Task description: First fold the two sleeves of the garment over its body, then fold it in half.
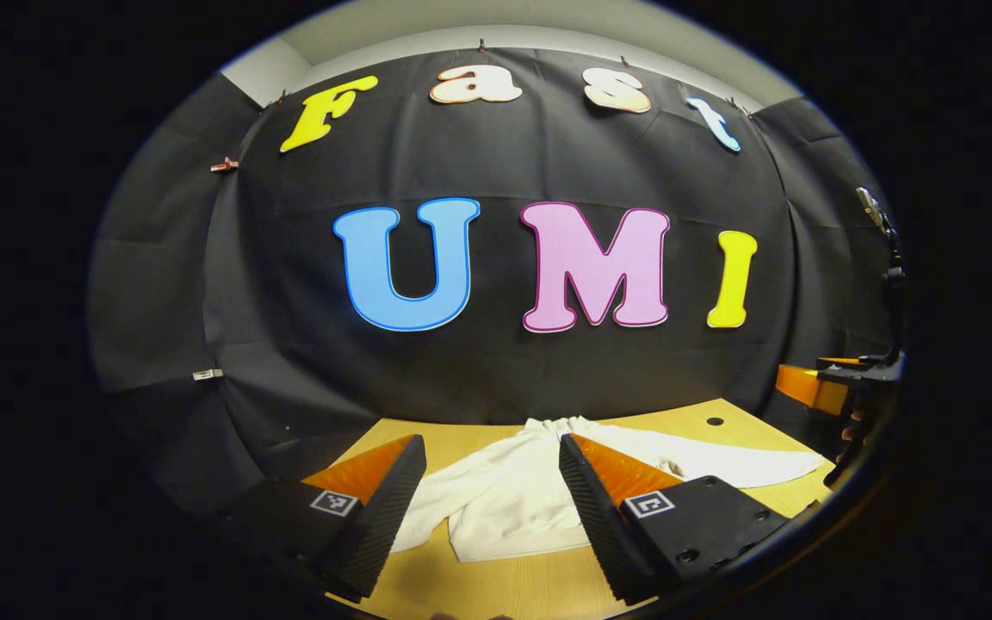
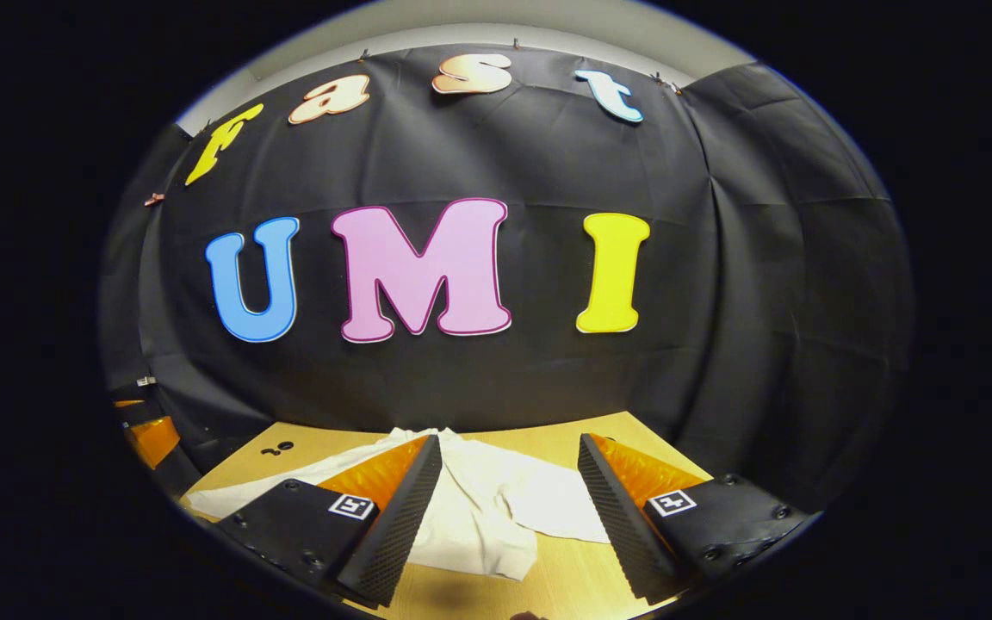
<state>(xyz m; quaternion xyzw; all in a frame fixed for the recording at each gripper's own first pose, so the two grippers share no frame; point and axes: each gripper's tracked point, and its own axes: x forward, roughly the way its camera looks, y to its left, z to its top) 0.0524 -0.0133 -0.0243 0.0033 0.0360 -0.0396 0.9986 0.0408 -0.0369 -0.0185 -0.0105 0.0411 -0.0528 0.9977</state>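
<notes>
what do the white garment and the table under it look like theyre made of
The white garment looks like soft knit fabric, perhaps cotton jersey or fleece: matte, with soft folds and rumpled edges where it lies. The table looks like light wood or wood-look laminate: smooth, even tan, with a slight sheen and a small dark hole near its far edge. Which of the two, the pictures leave open.

Both views face the wall, sharing the garment [image 1: 505, 499].
</notes>
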